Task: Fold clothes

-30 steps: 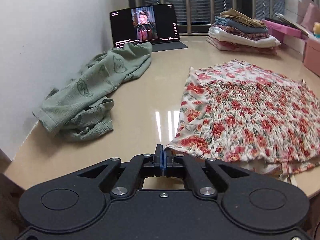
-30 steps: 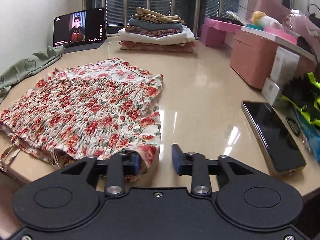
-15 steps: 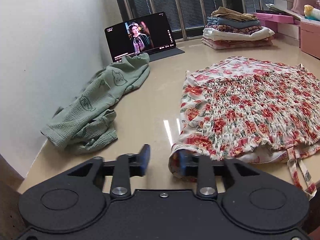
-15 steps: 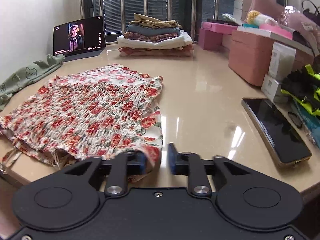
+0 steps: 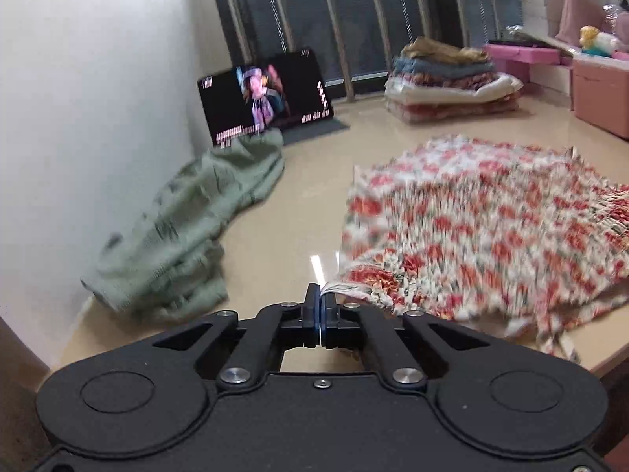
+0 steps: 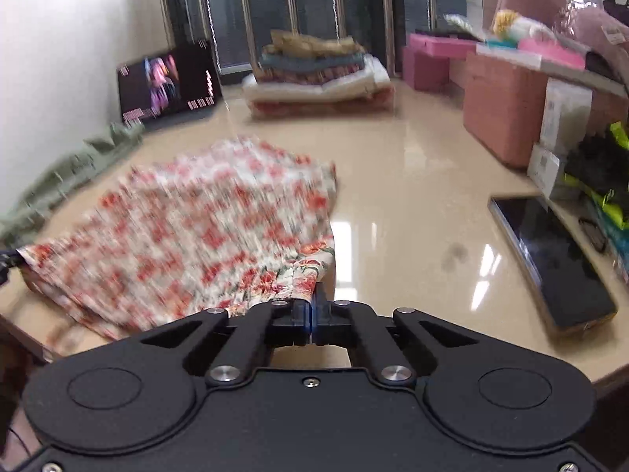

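Note:
A red-and-white floral smocked garment (image 5: pixel 491 220) lies on the beige table (image 5: pixel 314 157); it also shows in the right wrist view (image 6: pixel 204 228). My left gripper (image 5: pixel 320 306) is shut on the garment's near left corner, which is lifted off the table. My right gripper (image 6: pixel 312 306) is shut on the garment's near right corner, also raised. Both views are motion-blurred.
A crumpled green garment (image 5: pixel 196 220) lies by the left wall. A tablet (image 5: pixel 267 98) plays video at the back. A stack of folded clothes (image 5: pixel 452 78) stands at the back. Pink boxes (image 6: pixel 507 106) and a phone (image 6: pixel 550 259) are at the right.
Both grippers have closed on the garment's near corners and lifted them. The left one was shut one second ago, open half a second ago, and is now shut on the cloth.

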Action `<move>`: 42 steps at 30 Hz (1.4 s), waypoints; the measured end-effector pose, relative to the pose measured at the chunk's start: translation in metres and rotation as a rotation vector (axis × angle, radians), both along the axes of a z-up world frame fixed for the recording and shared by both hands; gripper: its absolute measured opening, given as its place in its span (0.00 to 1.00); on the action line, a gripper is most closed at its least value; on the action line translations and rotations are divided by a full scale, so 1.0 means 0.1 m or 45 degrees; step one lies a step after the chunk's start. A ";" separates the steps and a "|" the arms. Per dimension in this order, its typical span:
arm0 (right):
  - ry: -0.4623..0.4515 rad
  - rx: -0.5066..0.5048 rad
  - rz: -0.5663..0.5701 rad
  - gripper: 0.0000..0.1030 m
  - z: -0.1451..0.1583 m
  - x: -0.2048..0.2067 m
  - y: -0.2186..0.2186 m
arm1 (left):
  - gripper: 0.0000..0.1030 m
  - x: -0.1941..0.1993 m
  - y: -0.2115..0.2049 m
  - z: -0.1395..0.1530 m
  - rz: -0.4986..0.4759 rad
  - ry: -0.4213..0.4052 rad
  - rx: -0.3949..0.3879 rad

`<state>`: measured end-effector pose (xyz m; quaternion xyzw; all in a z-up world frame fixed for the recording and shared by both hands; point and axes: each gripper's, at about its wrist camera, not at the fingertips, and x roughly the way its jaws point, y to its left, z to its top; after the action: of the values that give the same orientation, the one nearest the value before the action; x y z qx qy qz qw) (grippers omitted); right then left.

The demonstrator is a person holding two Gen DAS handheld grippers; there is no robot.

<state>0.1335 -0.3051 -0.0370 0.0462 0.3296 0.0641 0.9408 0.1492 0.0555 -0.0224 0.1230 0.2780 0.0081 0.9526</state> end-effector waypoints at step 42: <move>-0.037 -0.214 0.042 0.00 1.72 1.77 -0.05 | 0.00 1.35 -0.19 1.42 -0.032 0.112 0.068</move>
<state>0.3103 -0.3098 0.1346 -0.0395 0.3210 0.0523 0.9448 0.2843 0.0361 0.1200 0.1521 0.3176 -0.0017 0.9359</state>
